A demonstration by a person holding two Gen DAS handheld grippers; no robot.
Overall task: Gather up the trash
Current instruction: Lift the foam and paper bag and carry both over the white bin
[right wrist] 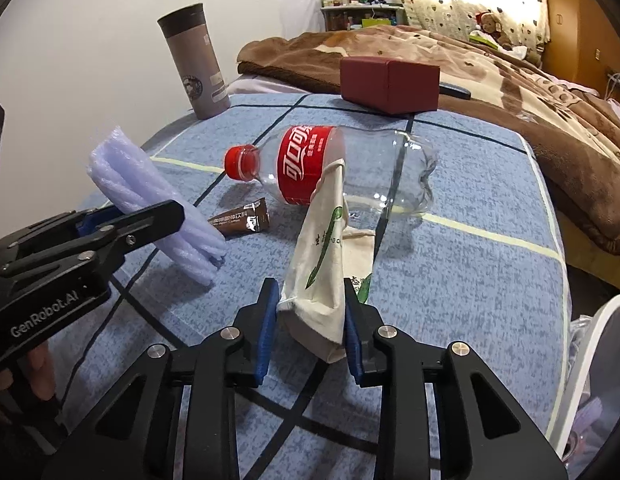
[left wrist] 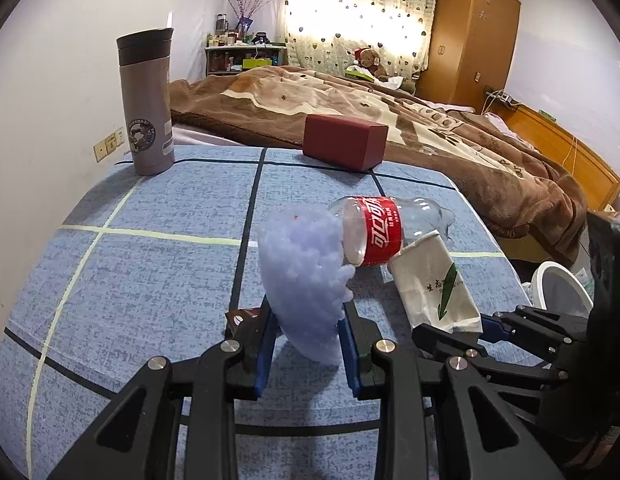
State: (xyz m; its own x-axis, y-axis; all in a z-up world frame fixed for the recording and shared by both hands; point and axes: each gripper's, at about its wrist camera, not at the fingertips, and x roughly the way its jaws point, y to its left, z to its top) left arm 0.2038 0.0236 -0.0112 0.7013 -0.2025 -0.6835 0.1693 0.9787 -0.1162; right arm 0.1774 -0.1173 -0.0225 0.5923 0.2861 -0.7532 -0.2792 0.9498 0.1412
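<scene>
Four pieces of trash show in all. One folded sheet of pale foam (left wrist: 305,280) is pinched between the blue pads of the left gripper (left wrist: 307,320), whose jaws are closed down onto its sides and hold it above the blue checked cloth (left wrist: 149,264). One flattened paper cup (right wrist: 322,264) with green print is clamped in the right gripper (right wrist: 312,312), jaws narrowed against it on both sides. One empty cola bottle (right wrist: 334,168) lies on its side on the cloth, touching the tip of the cup. One brown sachet (right wrist: 245,220) lies flat on the cloth just beside the bottle's neck.

Besides these there is one grey flask (left wrist: 147,104) standing upright at the far left corner, one dark red box (left wrist: 344,142) at the far edge, and one white bin (left wrist: 560,288) to the right, below the cloth's edge.

The right wrist view shows the bottle's red cap (right wrist: 241,162) and the whole sachet, with printed text; in the left wrist view the foam hides the cap and only a corner of the sachet peeks out beside the left finger. The right wrist view also shows the foam's layered folded edge from the side. The left wrist view shows the bin's round rim more fully, and the right gripper from the side.
</scene>
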